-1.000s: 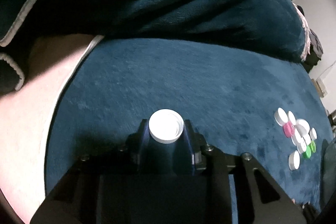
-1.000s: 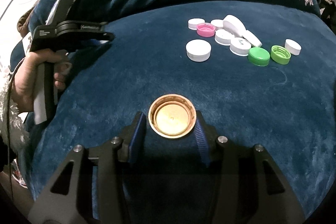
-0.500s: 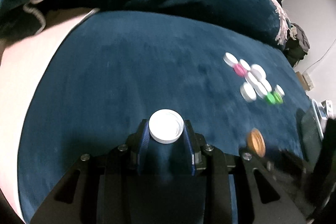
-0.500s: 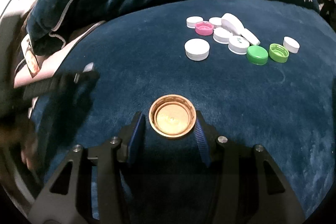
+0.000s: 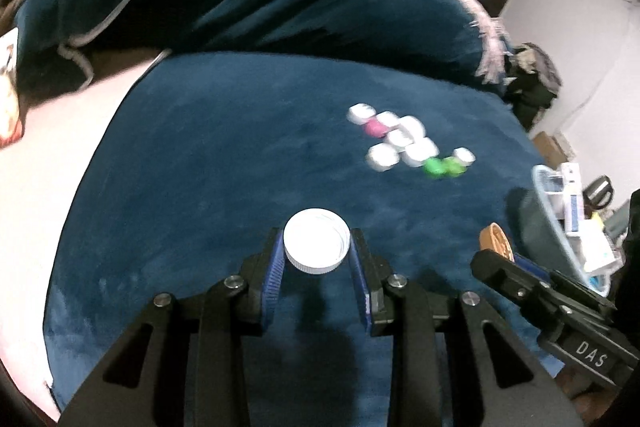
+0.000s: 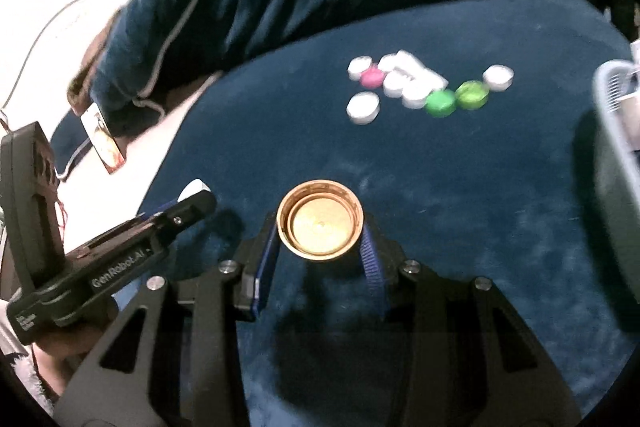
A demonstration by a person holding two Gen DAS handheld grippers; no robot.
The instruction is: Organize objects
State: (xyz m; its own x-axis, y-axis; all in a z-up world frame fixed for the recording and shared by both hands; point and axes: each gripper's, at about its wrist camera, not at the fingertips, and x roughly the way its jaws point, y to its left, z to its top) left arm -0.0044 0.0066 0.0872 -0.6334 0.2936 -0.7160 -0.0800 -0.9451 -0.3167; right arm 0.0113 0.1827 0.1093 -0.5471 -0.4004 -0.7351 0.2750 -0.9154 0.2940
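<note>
Left gripper [image 5: 317, 259]: I hold the white cap [image 5: 317, 241] between narrow jaws, open side up, clear of the blue blanket [image 5: 224, 163].
Right gripper [image 6: 320, 247]: I hold the gold cap [image 6: 320, 225], hollow side up; its jaws have just been closing on the cap's rim.
Cap cluster [image 6: 420, 87]: white, pink and green caps lie grouped on the blanket, well ahead of both grippers.
Basket [image 6: 616, 115]: it stands at the right edge, near the cluster; I cannot read its contents.
Step in hand, as I judge it: carry both caps to the cluster.
Method: I keep both grips firm and both caps level.
Spacing: I keep the grippers apart, since they run side by side.
Release: I lower each cap beside the group, then open.
</note>
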